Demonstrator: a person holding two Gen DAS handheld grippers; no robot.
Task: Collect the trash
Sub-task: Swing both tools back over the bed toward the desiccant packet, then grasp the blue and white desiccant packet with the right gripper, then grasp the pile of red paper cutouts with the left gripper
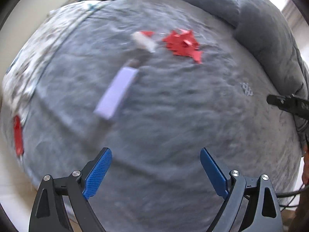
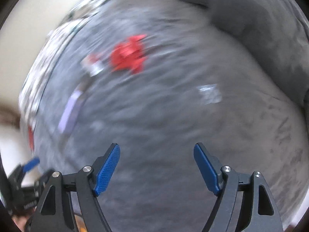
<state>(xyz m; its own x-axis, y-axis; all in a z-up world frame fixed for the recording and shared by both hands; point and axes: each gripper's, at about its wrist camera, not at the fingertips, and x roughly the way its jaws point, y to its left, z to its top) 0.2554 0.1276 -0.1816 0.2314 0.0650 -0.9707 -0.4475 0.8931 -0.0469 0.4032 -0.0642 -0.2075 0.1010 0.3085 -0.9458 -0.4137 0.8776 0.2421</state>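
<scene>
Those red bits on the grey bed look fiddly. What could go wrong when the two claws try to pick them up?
1. The red paper scraps lie in a loose heap of thin pieces, so a pinch may lift only a few and scatter the rest.
2. The grey bedcover is soft and wrinkled; the open left gripper or right gripper might snag cloth along with paper.
3. The lint roller lies close beside the heap and could get knocked.
</scene>
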